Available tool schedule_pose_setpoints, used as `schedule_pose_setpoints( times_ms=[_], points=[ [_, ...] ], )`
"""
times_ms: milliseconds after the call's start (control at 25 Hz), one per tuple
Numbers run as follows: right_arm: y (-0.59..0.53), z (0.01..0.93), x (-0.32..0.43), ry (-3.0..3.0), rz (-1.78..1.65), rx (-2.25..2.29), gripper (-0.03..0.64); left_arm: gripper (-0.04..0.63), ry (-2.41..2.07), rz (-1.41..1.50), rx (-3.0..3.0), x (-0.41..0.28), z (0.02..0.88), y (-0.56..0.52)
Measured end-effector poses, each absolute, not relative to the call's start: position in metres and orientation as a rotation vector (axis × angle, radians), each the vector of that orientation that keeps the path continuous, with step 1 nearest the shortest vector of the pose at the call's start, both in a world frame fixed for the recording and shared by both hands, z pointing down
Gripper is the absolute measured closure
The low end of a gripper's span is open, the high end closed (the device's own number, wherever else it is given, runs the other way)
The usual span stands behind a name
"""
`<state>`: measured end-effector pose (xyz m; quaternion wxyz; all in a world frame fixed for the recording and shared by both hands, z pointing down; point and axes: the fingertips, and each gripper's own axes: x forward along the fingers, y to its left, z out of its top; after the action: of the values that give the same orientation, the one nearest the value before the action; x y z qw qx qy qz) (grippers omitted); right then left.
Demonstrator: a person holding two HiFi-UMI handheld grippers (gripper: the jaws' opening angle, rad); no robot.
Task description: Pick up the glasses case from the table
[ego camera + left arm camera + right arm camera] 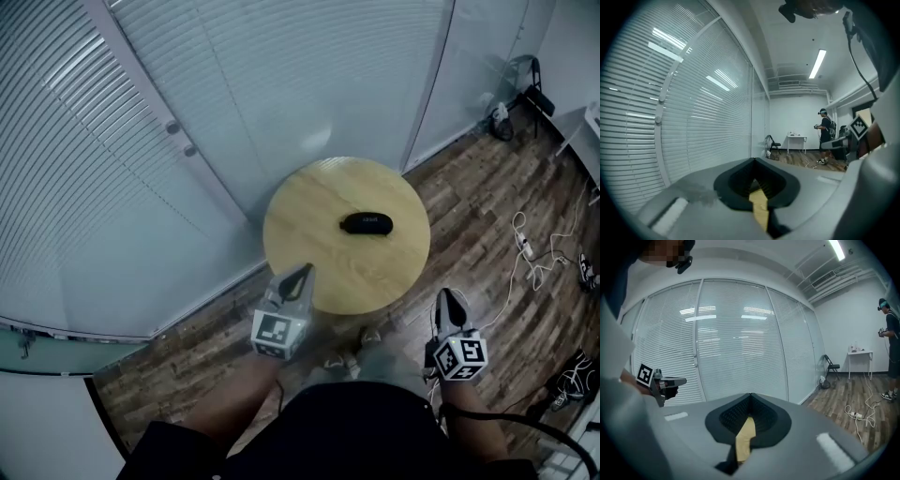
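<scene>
- Jaws of the grey left gripper pressed together, nothing between them; tip at the near rim of the round pale wooden table.
- Small black oval glasses case lying flat near the table's middle, beyond that tip and to its right, well apart from it.
- Grey right gripper closed and empty too, off the table's near right edge; case ahead and to its left.

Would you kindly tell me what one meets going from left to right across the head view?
left gripper → glasses case → right gripper → power strip on the floor
</scene>
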<state>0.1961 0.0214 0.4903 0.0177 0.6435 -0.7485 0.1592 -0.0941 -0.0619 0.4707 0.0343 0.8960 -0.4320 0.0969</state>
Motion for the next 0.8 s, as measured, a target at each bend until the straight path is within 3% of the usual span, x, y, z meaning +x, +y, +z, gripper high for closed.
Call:
schedule_pose_setpoints(
  times_ms=[800],
  points=[
    [-0.193, 0.501, 0.216, -2.414, 0.388, 1.806, 0.607, 0.592, -1.589, 0.259, 2.516, -0.080, 0.483, -0.205]
  ],
)
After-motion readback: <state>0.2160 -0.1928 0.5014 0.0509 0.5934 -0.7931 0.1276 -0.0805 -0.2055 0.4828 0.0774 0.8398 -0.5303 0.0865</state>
